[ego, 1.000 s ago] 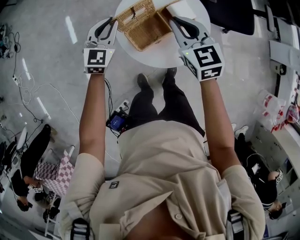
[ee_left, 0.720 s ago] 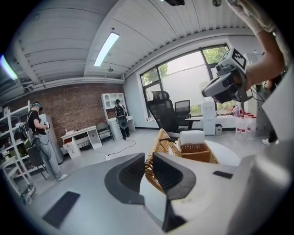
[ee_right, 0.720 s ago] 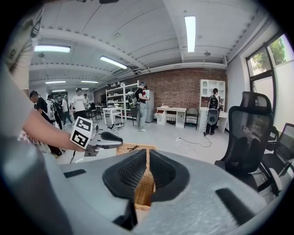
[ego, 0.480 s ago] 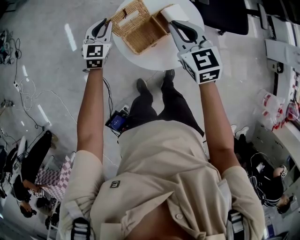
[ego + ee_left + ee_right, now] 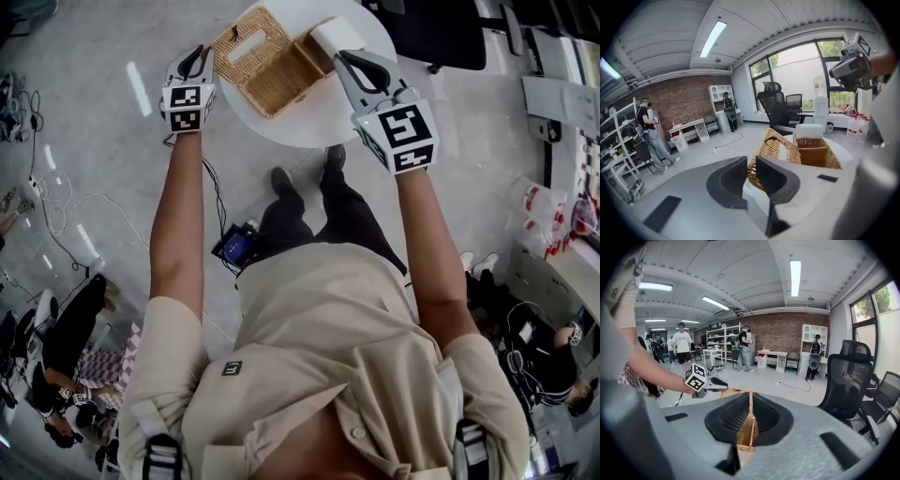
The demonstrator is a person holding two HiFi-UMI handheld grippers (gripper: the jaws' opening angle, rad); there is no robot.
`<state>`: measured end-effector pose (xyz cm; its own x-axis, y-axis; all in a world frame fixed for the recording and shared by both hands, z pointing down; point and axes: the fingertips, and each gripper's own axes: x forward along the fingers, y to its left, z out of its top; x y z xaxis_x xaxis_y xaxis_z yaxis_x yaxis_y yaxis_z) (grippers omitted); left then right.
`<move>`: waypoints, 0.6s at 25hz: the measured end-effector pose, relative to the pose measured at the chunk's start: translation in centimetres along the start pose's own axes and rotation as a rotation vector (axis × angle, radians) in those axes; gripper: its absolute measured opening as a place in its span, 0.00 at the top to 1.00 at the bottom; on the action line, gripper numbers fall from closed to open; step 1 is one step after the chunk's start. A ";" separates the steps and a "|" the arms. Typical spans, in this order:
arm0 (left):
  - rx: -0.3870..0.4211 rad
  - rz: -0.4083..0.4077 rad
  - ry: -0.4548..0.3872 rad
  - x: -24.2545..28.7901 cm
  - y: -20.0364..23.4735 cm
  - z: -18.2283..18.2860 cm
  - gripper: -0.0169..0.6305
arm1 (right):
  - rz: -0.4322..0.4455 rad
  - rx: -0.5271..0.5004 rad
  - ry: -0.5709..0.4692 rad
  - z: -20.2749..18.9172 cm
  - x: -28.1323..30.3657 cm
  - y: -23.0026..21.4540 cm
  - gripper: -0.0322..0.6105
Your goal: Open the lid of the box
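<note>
A wicker box (image 5: 286, 80) stands on a round white table (image 5: 319, 117). Its lid (image 5: 246, 42) is swung out to the left and leans open, showing the empty inside (image 5: 815, 152). My left gripper (image 5: 200, 52) is at the lid's outer corner, its jaws nearly together with the wicker edge (image 5: 776, 145) in the narrow gap. My right gripper (image 5: 345, 58) is at the box's right side. In the right gripper view its jaws (image 5: 750, 420) are closed on the thin wicker wall (image 5: 745, 432).
A white block (image 5: 335, 36) sits on the table against the box's far right side. A black office chair (image 5: 441, 28) stands behind the table. Cables lie on the floor at the left (image 5: 56, 206). People stand in the room's far half (image 5: 682, 350).
The lid has swung further out to the left and lies more open. My left gripper moved left and away with it; the right gripper stayed at the box's wall.
</note>
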<state>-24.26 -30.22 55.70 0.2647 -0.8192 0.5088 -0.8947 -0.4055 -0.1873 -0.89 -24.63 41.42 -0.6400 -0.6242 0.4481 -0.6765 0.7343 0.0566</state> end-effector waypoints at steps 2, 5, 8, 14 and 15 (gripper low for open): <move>-0.004 0.000 0.013 0.0 0.3 -0.3 0.90 | -0.004 -0.006 -0.006 0.5 -0.2 0.3 0.93; -0.009 -0.004 0.039 0.2 0.3 -0.6 0.90 | -0.009 -0.015 -0.016 1.2 -0.7 0.3 0.93; -0.017 -0.010 0.082 0.2 0.3 -1.2 0.90 | -0.010 -0.021 -0.029 2.3 -1.5 0.6 0.93; -0.042 -0.026 0.132 0.7 1.1 -1.9 0.90 | -0.024 -0.056 -0.041 4.0 -2.6 1.0 0.93; -0.045 -0.030 0.140 0.7 1.2 -2.0 0.90 | -0.025 -0.061 -0.041 4.2 -2.8 1.0 0.93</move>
<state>-25.84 -30.46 57.56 0.2419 -0.7407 0.6268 -0.9032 -0.4079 -0.1334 -1.31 -23.22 36.48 -0.6383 -0.6524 0.4086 -0.6700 0.7322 0.1224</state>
